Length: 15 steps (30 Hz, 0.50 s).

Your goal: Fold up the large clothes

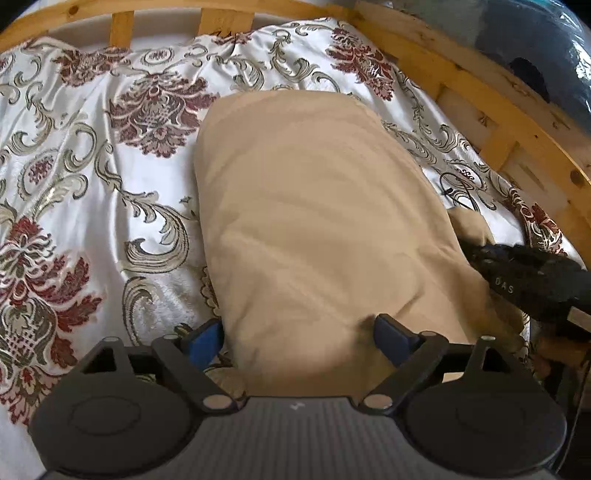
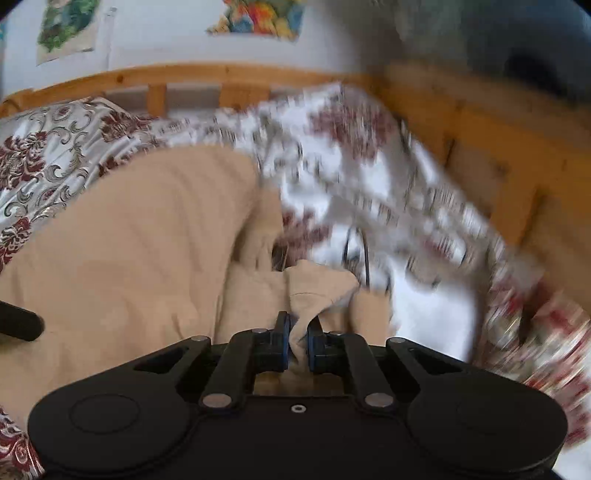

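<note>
A large beige garment lies folded lengthwise on a bed with a white, red-flowered cover. My left gripper hovers over its near end with the jaws wide apart: the left pad sits off the cloth's edge, the right pad rests on the cloth, and nothing is pinched. In the right wrist view the same beige garment fills the left half. My right gripper is shut on a bunched fold of that cloth at its right side. The right gripper's black finger shows at the right edge of the left wrist view.
A wooden bed rail with slats runs along the far side and right of the bed. A thin black cable lies on the cover beside the garment. Coloured pictures hang on the pale wall behind. The right wrist view is blurred on its right side.
</note>
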Available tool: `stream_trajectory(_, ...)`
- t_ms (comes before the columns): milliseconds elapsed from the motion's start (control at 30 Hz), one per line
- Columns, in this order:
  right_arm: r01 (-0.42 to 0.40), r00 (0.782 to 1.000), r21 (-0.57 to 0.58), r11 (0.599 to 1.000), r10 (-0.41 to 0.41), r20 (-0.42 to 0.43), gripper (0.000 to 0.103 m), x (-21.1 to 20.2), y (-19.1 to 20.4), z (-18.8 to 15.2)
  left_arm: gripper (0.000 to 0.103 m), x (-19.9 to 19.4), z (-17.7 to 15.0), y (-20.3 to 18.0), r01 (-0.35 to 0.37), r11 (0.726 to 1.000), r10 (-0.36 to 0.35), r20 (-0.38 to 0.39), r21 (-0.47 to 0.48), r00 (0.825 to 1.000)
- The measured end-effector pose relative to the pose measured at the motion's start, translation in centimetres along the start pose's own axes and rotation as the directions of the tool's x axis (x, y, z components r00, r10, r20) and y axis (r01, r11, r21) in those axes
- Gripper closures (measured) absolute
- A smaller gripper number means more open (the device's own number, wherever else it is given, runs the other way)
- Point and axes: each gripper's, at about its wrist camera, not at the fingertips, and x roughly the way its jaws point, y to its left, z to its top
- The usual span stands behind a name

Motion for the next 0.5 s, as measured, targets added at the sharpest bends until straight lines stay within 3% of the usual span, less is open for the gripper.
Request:
stream_trajectory(100, -0.025, 0.999, 0.141, 0.99, 0.022, 0.024, 0.079, -0.5, -1.7, 0.0, 0.011, 0.2, -0.3, 0.6, 0.023, 0.999, -0.023, -0.002, -0.029, 1.0)
stream_trajectory(167, -0.016, 0.997, 0.149, 0.989, 0.004, 0.082, 0.07, -2.0, -1.7, 0.9, 0.01, 0.4, -0.4, 1.0, 0.038, 0.998, -0.038, -0.001, -0.047, 0.999)
stream_trajectory(267, -0.05, 0.986, 0.09, 0.995, 0.035, 0.166, 0.052, -3.0, -0.5, 3.3, 0.009, 0.7, -0.4, 1.2, 0.054, 0.996, -0.055, -0.01, -0.067, 0.998)
stream_trajectory(500, -0.177, 0.963, -0.092, 0.98, 0.192, 0.189, 0.036, 1.2, 4.8, 9.8, 0.003, 0.8, -0.5, 1.1, 0.04, 0.997, -0.04, -0.001, -0.059, 0.999)
